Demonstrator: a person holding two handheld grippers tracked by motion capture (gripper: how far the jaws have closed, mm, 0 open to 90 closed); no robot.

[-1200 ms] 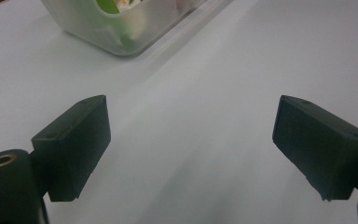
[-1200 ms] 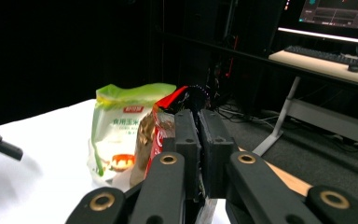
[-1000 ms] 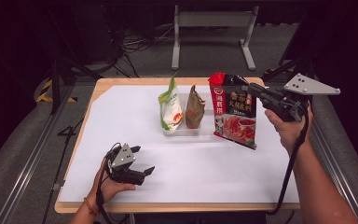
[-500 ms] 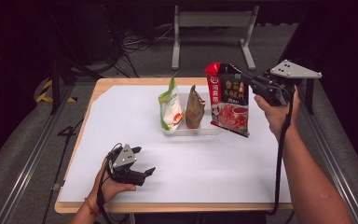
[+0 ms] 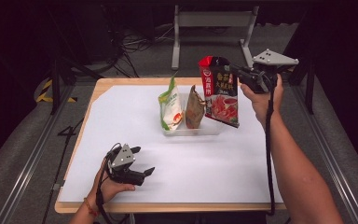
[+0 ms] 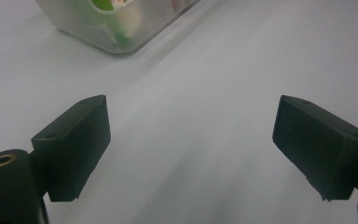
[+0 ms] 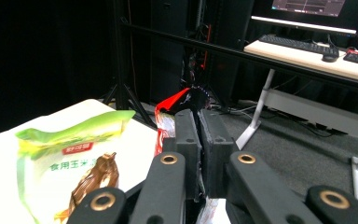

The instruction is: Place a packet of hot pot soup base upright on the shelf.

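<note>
My right gripper is shut on the top edge of a red snack bag, which hangs in the air over the right end of a clear plastic bin. In the right gripper view the jaws pinch the red bag at its upper corner. A green-and-white bag and a brown bag stand upright in the bin. The green bag shows at lower left in the right gripper view. My left gripper rests open on the white table near the front left; nothing lies between its pads.
The white sheet covers the wooden table. The bin's corner lies ahead of the left gripper. Metal rails run along both sides, and a stand and cables lie behind the table.
My right gripper has carried the red bag leftward, toward the bin. The left gripper has stayed put.
</note>
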